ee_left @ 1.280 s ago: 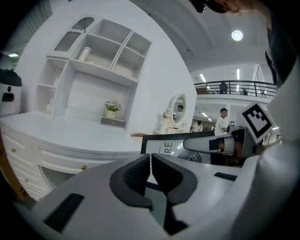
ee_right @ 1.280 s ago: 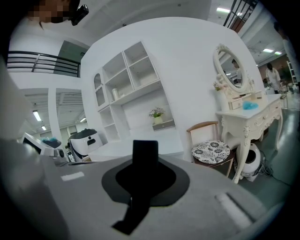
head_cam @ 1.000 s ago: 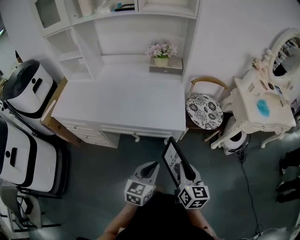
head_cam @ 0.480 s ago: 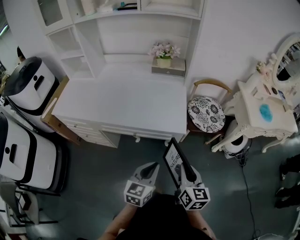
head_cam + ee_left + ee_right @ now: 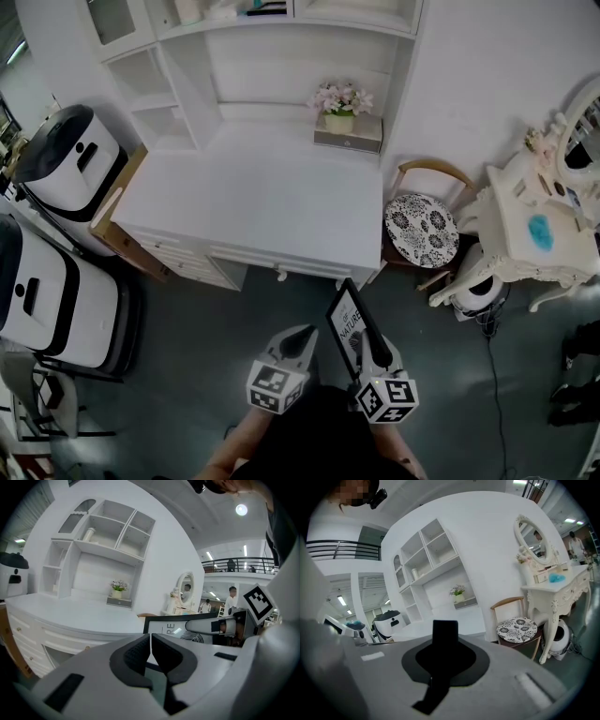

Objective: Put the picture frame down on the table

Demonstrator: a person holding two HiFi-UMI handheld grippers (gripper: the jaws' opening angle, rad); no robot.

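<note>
The black-rimmed picture frame [image 5: 348, 323] with its white printed sheet sits upright, pinched in my right gripper [image 5: 367, 347], above the floor and short of the white desk [image 5: 253, 202]. My left gripper [image 5: 302, 339] is closed on nothing. I judge that both the carry and the set-down remain.

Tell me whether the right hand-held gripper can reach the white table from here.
Probably not yet: the right hand-held gripper, shut on the picture frame, hangs short of the table, with floor between. Nothing blocks the way.
</note>
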